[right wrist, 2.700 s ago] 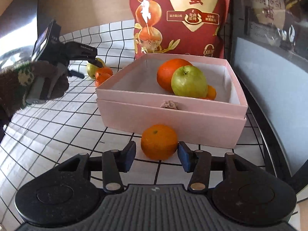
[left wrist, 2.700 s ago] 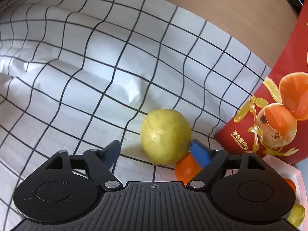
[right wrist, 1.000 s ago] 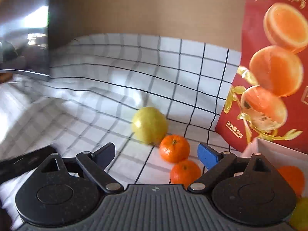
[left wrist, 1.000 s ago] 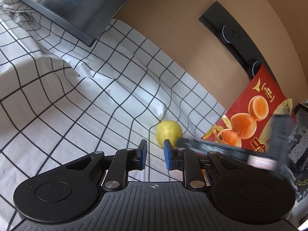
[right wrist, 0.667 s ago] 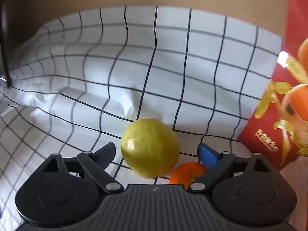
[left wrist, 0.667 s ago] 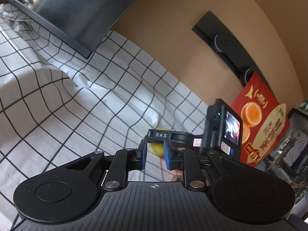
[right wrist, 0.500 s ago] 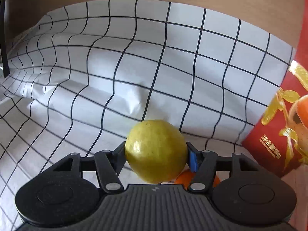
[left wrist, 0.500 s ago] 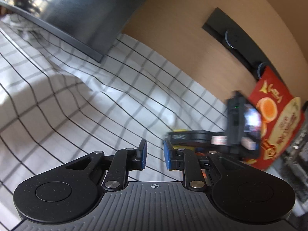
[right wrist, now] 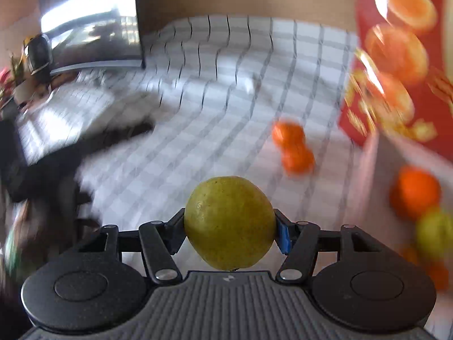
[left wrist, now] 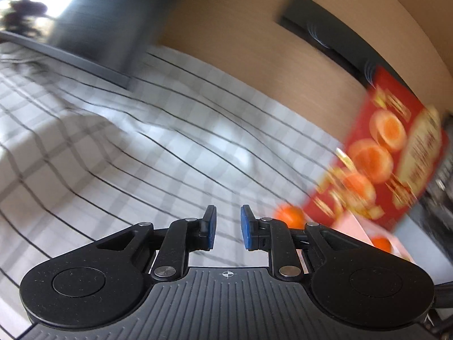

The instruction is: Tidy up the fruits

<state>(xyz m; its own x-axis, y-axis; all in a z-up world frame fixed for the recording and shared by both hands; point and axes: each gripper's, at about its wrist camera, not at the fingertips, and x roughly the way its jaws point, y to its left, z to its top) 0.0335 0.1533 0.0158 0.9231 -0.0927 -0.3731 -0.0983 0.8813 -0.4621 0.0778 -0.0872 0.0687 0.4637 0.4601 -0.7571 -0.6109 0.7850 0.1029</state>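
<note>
From the left wrist view, our left gripper (left wrist: 228,228) hangs above the checked cloth (left wrist: 119,153) with its blue pads a narrow gap apart and nothing between them. The picture is blurred. Off to the right we make out one small orange (left wrist: 290,216) on the cloth, just beside the red snack bag (left wrist: 396,153), and below that bag a corner of the pink box (left wrist: 354,226) with another orange (left wrist: 380,243) inside.

From the right wrist view, our right gripper (right wrist: 230,231) is clamped on the yellow-green fruit (right wrist: 230,222), one pad on each flank, and the fruit is clear of the cloth. Ahead and to the right two small oranges (right wrist: 293,148) lie touching each other on the cloth. At the far right edge the box holds a large orange (right wrist: 414,191) and a green fruit (right wrist: 434,233), both smeared by blur.

We judge the step in hand is carrying this fruit to the box. To do it well, we should keep the squeeze steady, since a round fruit can roll out of flat pads. We should lift it over the box wall instead of brushing it, lower it into a free spot beside the fruit already there, and part the pads only once it rests on the floor of the box.
</note>
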